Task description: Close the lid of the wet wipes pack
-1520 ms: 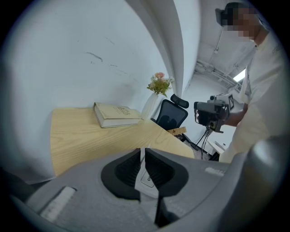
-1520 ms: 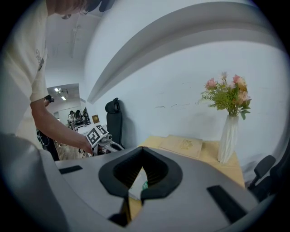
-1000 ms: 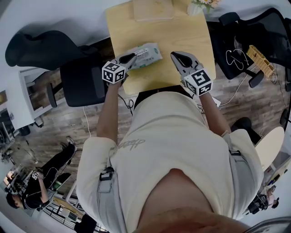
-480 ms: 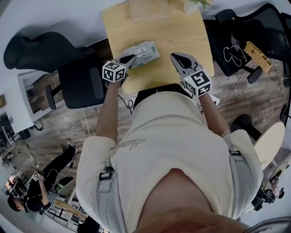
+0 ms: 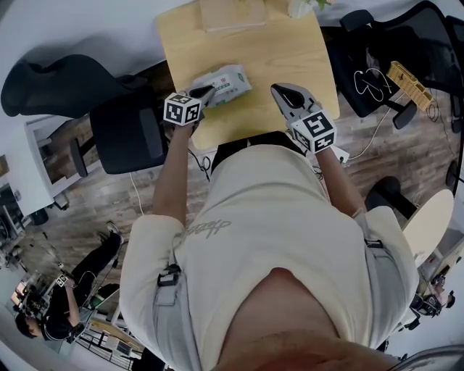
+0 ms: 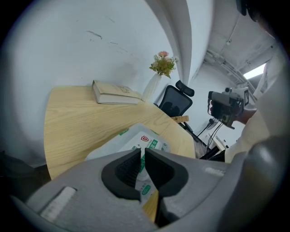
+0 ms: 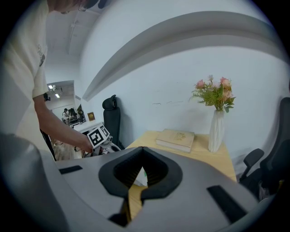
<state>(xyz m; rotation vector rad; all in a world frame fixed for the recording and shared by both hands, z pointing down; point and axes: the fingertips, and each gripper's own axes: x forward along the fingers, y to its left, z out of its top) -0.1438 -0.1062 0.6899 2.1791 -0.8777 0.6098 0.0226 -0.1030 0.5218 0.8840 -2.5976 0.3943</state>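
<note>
**A:** How many of each thing do you count?

**B:** One wet wipes pack [image 5: 228, 81] [image 6: 136, 136], one book [image 5: 230, 14] [image 6: 113, 93] [image 7: 176, 139], and one white vase of pink flowers [image 6: 152, 88] [image 7: 216, 130]. All of them sit on one pale wooden worktop [image 5: 283, 51]. There are also two grippers, one in each of the person's hands.

**A:** What does the pack look like?

**B:** It is a soft white pouch with green print and a small red badge on top. It lies flat on the worktop, skewed to the worktop's edges. The middle of its top sits behind the left jaws in the left gripper view, so I can't tell how the lid stands.

**A:** Where is everything else in relation to the pack?

**B:** The book lies well beyond the pack, at the far edge of the worktop. The vase is beyond the pack and off to its right, just beside the book.

**A:** And the grippers?

**B:** The left hand-held gripper [image 5: 210, 90] [image 6: 142, 152] has its tips over the pack's near left end. Its jaws are almost together, with only a thin slit between them, and they pinch nothing. I can't tell whether the tips touch the pack. The right hand-held gripper [image 5: 275, 88] [image 7: 142, 148] is to the right of the pack and apart from it. Its jaws are pressed together at the tips and are empty.
</note>
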